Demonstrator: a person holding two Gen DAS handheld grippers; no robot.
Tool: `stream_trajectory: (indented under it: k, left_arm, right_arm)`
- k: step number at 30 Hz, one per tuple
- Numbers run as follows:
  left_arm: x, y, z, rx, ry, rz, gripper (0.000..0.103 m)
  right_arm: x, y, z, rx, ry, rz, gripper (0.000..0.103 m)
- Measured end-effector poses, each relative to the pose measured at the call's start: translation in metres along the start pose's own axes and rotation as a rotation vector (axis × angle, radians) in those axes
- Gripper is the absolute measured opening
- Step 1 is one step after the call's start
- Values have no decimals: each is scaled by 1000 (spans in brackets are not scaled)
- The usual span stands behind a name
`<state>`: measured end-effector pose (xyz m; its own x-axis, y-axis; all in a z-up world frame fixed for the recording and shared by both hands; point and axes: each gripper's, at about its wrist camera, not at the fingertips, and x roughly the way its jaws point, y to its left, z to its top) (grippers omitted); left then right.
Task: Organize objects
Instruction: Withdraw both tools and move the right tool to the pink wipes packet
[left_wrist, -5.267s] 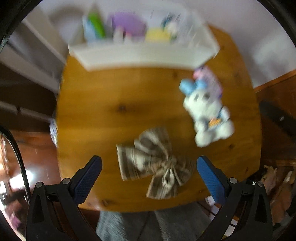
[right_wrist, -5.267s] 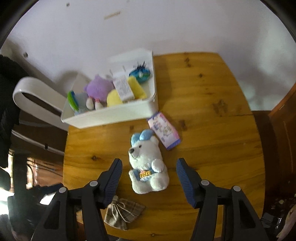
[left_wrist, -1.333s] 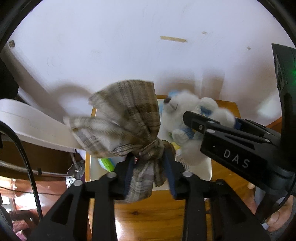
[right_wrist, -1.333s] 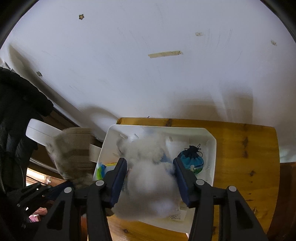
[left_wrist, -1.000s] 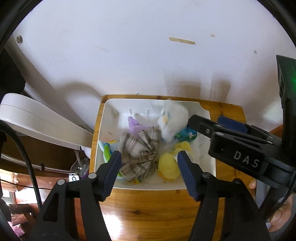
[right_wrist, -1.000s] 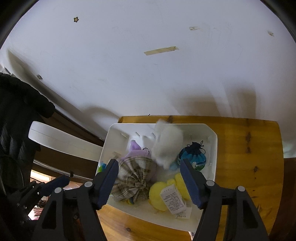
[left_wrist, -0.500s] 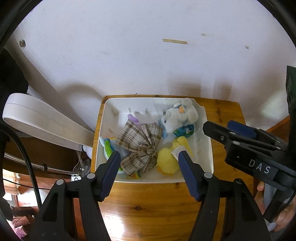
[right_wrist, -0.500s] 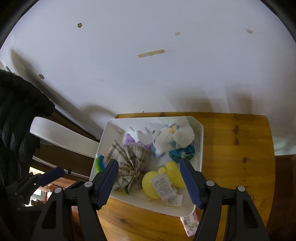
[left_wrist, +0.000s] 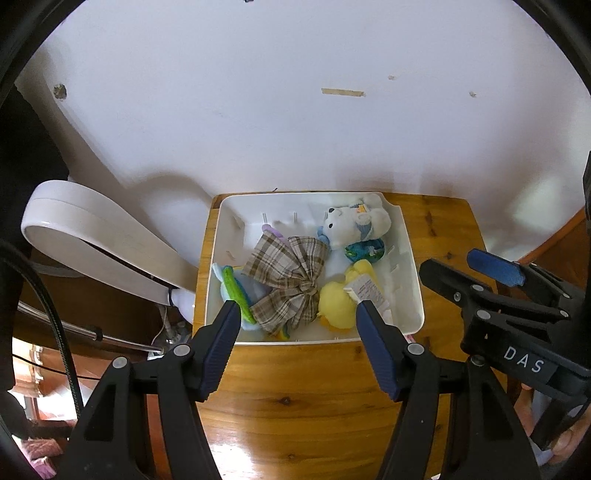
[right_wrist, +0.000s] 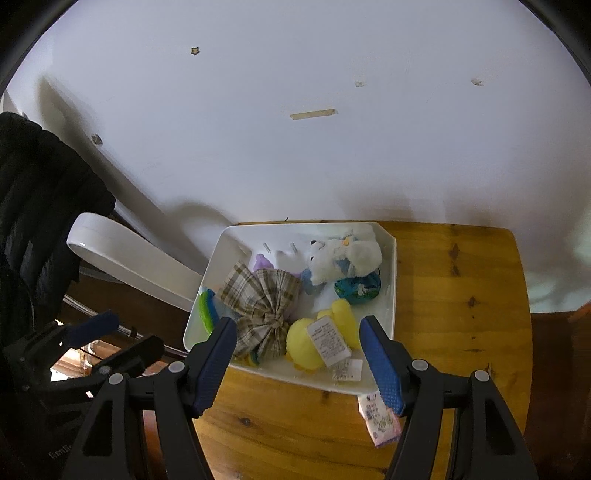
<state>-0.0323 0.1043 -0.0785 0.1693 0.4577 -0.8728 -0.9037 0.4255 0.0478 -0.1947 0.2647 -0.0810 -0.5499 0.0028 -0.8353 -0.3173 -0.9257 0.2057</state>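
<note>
Now the left gripper (left_wrist: 298, 345) and right gripper (right_wrist: 298, 358) both stand with jaws apart and nothing between them, low in their frames. The plaid bow (left_wrist: 287, 283) and white teddy bear (left_wrist: 352, 226) lie inside the white bin (left_wrist: 412, 273), centre frame, on the wooden table (left_wrist: 295, 398).

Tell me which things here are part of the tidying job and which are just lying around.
Job:
bin
plaid bow
white bear
yellow toy
blue pouch
packet on the table, not yet in the bin

Lying about:
white curved seat
black jacket
tape on wall
</note>
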Motion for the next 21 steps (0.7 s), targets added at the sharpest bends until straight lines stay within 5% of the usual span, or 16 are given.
stream_trajectory:
  k: [21]
  left_arm:
    - [-23,10,-66,186,-19,-86,70]
  right_arm:
    - [-5,-36,-77,22,26,-98,70]
